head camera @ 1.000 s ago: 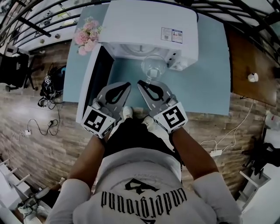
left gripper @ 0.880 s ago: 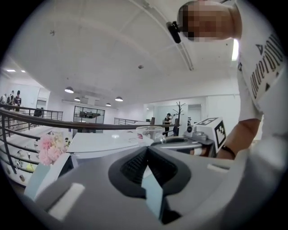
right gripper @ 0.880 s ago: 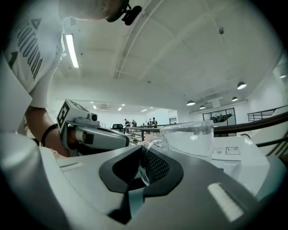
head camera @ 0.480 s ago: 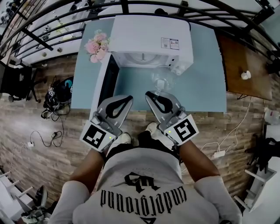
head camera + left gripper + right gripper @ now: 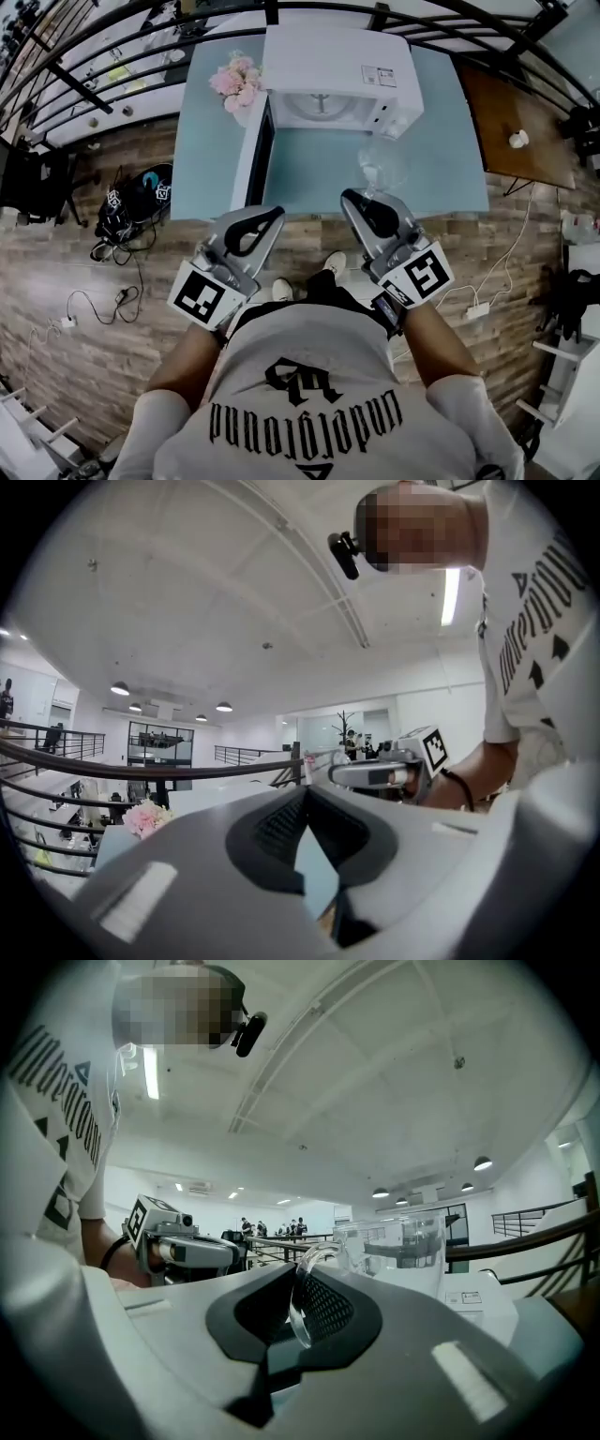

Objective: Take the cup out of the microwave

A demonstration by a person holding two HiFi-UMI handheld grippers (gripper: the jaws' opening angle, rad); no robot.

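A clear glass cup [image 5: 380, 167] hangs over the light blue table [image 5: 441, 178], out in front of the white microwave [image 5: 337, 80]. My right gripper [image 5: 362, 198] is shut on the cup's handle. In the right gripper view the curved handle [image 5: 298, 1309] sits pinched between the dark pads, and the cup's body [image 5: 403, 1241] stands upright beyond the tips. The microwave's door [image 5: 253, 159] stands open to the left, and its chamber [image 5: 323, 105] shows only the turntable. Left of the cup, my left gripper [image 5: 273, 217] is shut with nothing in it [image 5: 305, 794].
Pink flowers [image 5: 239, 80] stand on the table by the microwave's left corner. A brown wooden table [image 5: 520, 141] with a small white object adjoins on the right. A black railing [image 5: 112, 56] runs behind the table. Cables and a bag [image 5: 131, 211] lie on the wooden floor at left.
Both grippers have drawn back from the microwave toward the person and risen. The cup has come with the right gripper, from just before the chamber mouth to farther out over the table.
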